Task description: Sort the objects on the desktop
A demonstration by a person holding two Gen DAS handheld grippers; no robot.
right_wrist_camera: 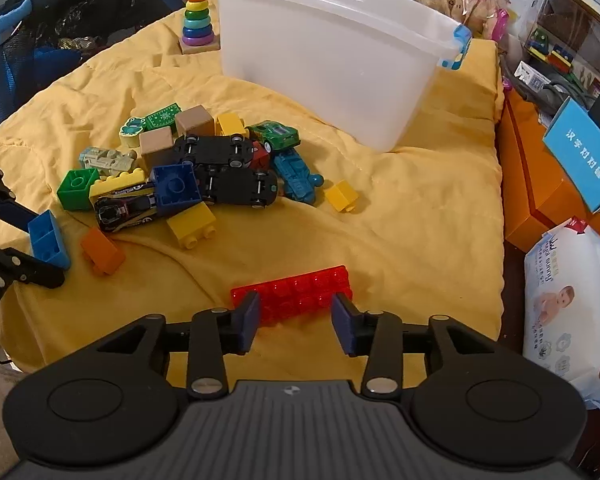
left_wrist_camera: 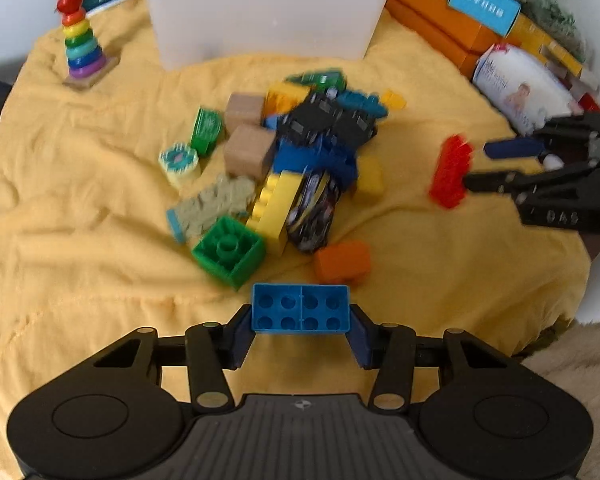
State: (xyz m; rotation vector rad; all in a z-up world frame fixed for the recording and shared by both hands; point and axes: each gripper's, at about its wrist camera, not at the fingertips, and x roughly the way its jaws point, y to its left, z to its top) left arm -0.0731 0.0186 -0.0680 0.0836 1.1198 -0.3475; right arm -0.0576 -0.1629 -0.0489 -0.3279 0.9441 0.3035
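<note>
**Two grippers, two bricks on a yellow cloth**

One light-blue brick (left_wrist_camera: 300, 308), underside up, is pinched between the left gripper's (left_wrist_camera: 300, 338) pads. The right gripper (right_wrist_camera: 294, 322) stands spread around a red studded brick (right_wrist_camera: 296, 292) lying on the yellow cloth (right_wrist_camera: 420, 216), its pads apart from it. Beyond lie a heap of bricks and toy cars (right_wrist_camera: 224, 168) and a white plastic bin (right_wrist_camera: 332, 52).
</note>
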